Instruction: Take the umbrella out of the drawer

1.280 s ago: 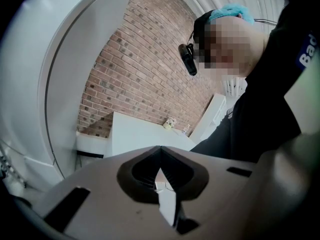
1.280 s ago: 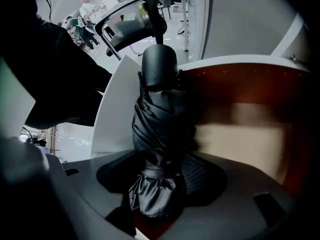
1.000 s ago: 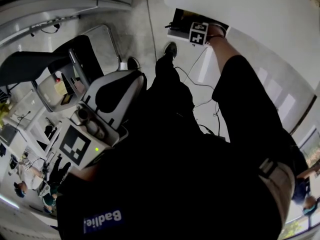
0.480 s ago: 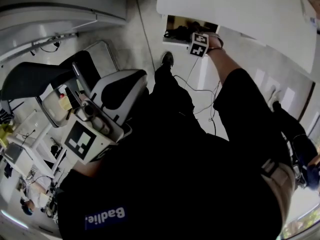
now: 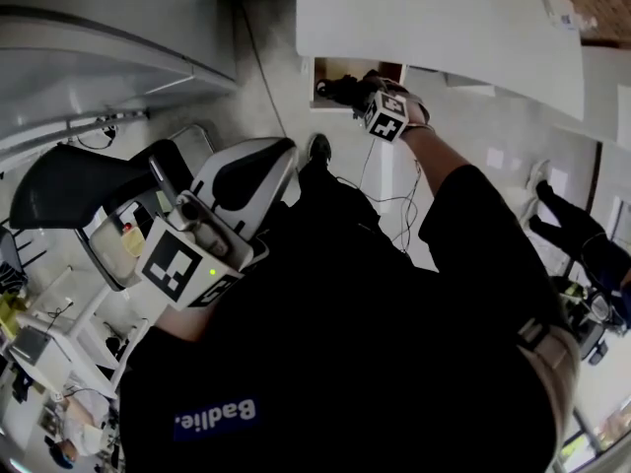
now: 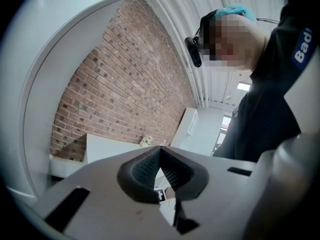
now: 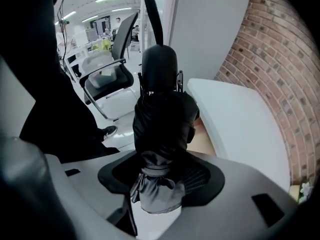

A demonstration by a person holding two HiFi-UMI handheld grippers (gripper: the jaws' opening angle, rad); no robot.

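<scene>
A folded black umbrella (image 7: 160, 119) sticks out from between the pads of my right gripper (image 7: 161, 171), its handle and strap pointing away from the camera and its fabric end bunched at the pads. The jaws are shut on it. In the head view the right gripper (image 5: 357, 93) holds the umbrella (image 5: 335, 89) just in front of the open drawer (image 5: 330, 65), whose wooden inside shows under the white desk (image 5: 434, 18). My left gripper (image 5: 246, 170) hangs low at the left, away from the drawer. In the left gripper view its pads (image 6: 145, 166) meet at the tip with nothing between them.
Black office chairs (image 5: 59, 180) and a white side table stand at the left. Cables (image 5: 394, 205) trail over the floor below the drawer. Another person (image 5: 582, 239) stands at the far right. A brick wall (image 7: 280, 84) runs behind the desk.
My right gripper has lifted the umbrella up and out of the drawer. The left gripper has risen a little and turned. The head view has shifted toward the desk.
</scene>
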